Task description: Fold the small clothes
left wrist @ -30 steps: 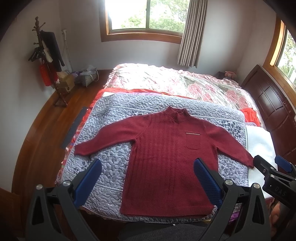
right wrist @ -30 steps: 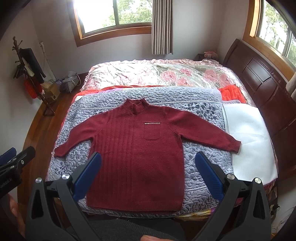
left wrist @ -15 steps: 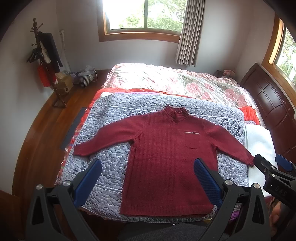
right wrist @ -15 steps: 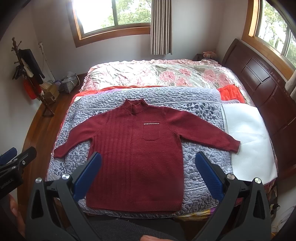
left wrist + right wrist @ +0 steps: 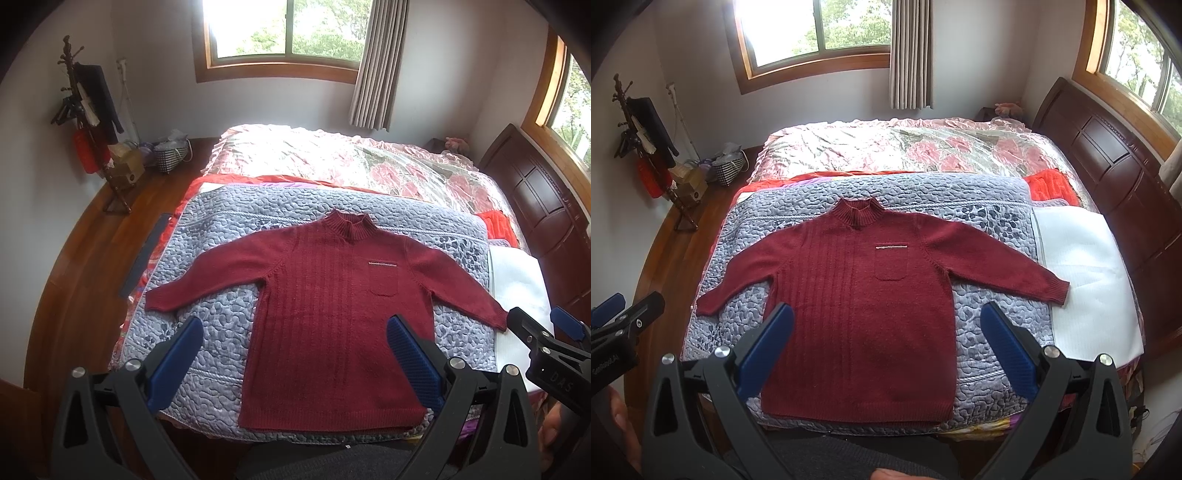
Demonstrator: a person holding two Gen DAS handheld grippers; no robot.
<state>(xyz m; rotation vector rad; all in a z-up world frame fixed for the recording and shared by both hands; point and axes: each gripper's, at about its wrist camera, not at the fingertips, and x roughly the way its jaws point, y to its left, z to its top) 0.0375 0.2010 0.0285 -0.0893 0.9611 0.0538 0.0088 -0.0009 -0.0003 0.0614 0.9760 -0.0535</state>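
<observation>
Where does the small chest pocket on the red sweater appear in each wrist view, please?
Left wrist view: chest pocket right of centre, above the inner blue pad.
Right wrist view: chest pocket near the picture's centre.
Shared landmark: the sweater's ribbed collar, up and left of the pocket in both.

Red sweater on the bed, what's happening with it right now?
Nothing has hold of it yet. The red sweater lies flat, face up, sleeves spread, on the grey quilted blanket on the bed. A person holds two grippers above its near edge: the left claw and the right claw are both open and empty, not touching the fabric. No fold has been made.
</observation>
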